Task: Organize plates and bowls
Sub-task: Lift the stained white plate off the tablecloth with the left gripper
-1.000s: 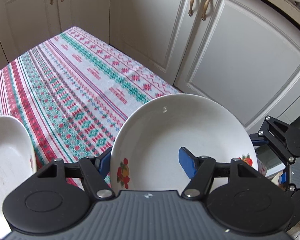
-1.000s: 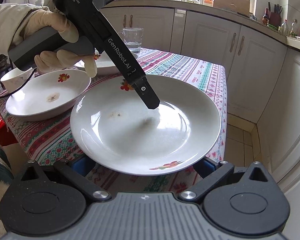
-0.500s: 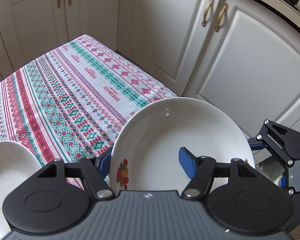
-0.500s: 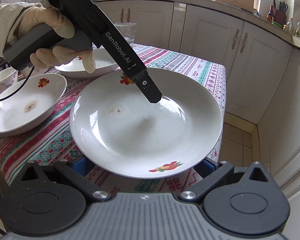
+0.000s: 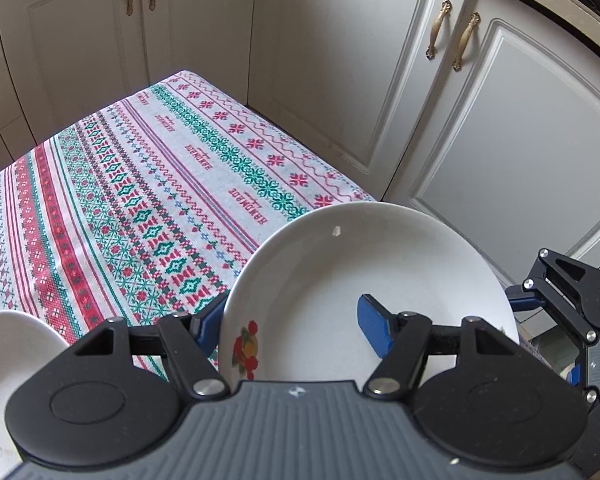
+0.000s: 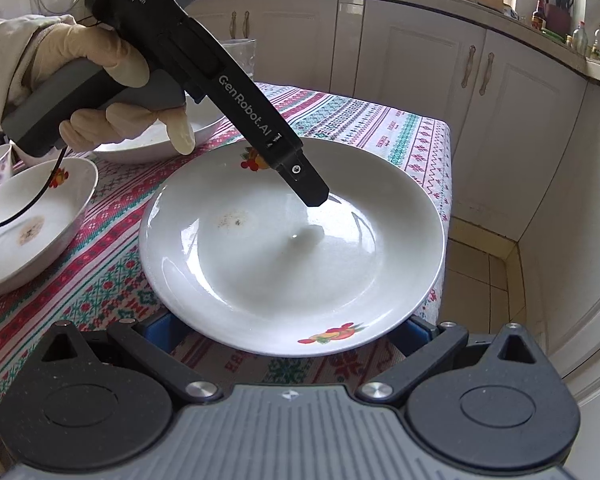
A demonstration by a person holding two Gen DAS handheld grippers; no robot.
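Clamping the white plate (image 5: 360,272) by its rim, the left gripper (image 5: 292,326) has one blue pad inside the well and the other outside under the lip, next to the fruit decal

Left wrist view: plate sits at 5 o'clock, overhanging the corner of the patterned tablecloth (image 5: 140,184), cabinet doors (image 5: 500,152) behind. White bowl (image 5: 4,360) at 8 o'clock, apart from the plate. Cloth from 10 to 12 o'clock bare

Right wrist view: right gripper (image 6: 288,330) has its jaws spread wide, tips hidden beneath the plate's near rim at 6 o'clock; not clenched, and whether they bear the plate I cannot tell. Gloved hand (image 6: 100,80) works the left tool from 10 o'clock. Stained bowl at 9 o'clock, another dish (image 6: 148,144) and a glass (image 6: 240,52) around 11

Judgement: plate in transit to a stacking spot
- one-sided rim grip lets the plate sag; keep the right jaws under the far rim as a shelf
- hold it level, move slowly, glazed rim may slip
- set it on bare cloth, well inside the table edge
- loosen the clamp only once the base is flat
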